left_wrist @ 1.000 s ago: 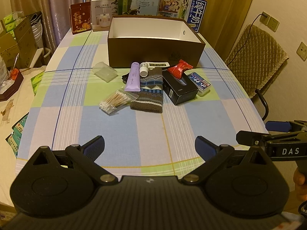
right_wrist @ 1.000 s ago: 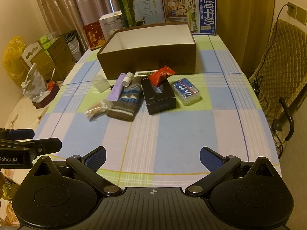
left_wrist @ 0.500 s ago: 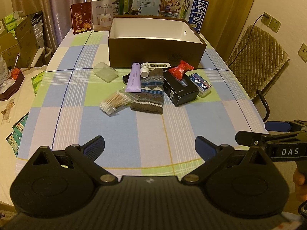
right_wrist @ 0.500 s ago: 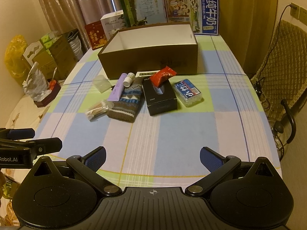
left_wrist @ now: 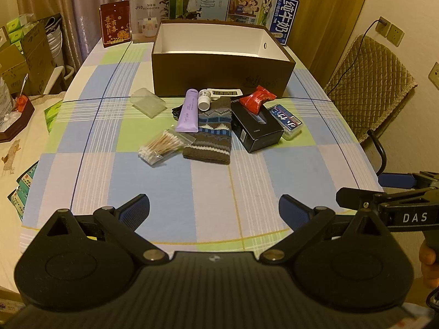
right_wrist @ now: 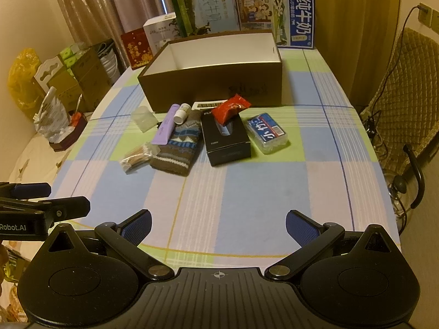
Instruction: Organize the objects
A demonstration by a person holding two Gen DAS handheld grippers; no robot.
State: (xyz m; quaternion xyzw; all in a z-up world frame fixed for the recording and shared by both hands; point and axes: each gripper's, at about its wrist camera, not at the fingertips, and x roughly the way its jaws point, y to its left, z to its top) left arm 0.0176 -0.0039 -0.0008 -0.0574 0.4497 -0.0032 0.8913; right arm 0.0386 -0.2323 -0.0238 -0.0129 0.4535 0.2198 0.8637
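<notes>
The open brown cardboard box with white interior stands empty at the far middle of the checked tablecloth. The clutter lies just in front of it: a lilac squeeze tube and small white bottle resting on a patterned knitted pouch, a bag of cotton swabs beside these, a black rectangular carton carrying a red snack packet, and a clear blue-labelled case.

Both the left gripper and right gripper hover at the near table edge, jaws spread wide, holding nothing.

Recommended procedure: take topmost items first (packet, bottle, tube), approaching each across its narrow axis, so that stacked objects do not shift.
</notes>
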